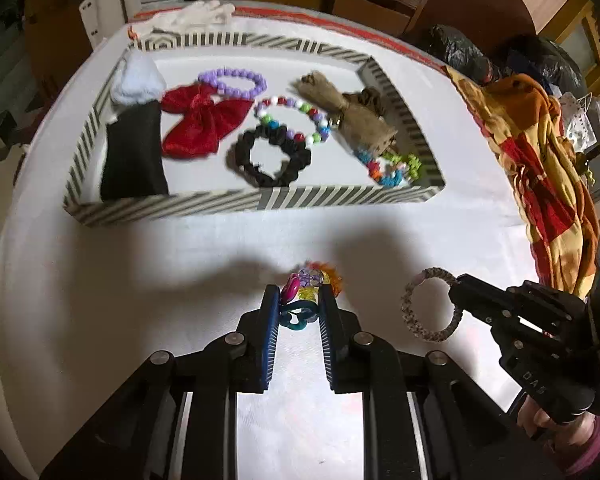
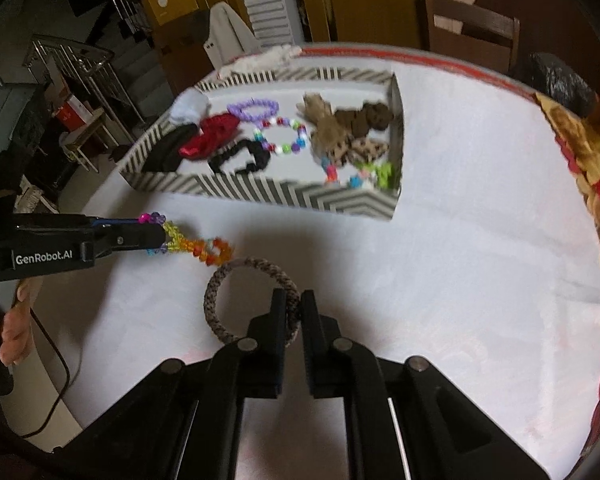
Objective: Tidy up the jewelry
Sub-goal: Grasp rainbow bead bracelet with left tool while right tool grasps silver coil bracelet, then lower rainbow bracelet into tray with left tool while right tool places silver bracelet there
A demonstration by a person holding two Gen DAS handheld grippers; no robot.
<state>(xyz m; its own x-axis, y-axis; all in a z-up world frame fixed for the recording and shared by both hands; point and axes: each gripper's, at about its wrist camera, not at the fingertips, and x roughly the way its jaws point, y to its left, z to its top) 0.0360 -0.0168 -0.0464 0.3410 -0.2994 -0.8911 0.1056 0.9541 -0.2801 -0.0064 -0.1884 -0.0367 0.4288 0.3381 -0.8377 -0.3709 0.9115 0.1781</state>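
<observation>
Your left gripper [image 1: 299, 300] has its jaws clamped on the rainbow bead bracelet [image 2: 196, 245], lower centre. Your right gripper [image 2: 291, 304] pinches the braided ring [image 2: 220, 280], jaws nearly closed.

"GenRobot.AI" in white on the black left gripper [image 2: 162, 236]; faint embossed "DAS" on the right gripper [image 1: 456, 286]

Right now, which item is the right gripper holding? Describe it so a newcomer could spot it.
Start at the striped tray on the white table, then come toward the near edge. The right gripper is shut on a braided ring, a plain loop of speckled brown-and-tan cord. The bracelet beside it, in the left gripper, is bright multicoloured beads; the ring is dull and beadless.
</observation>
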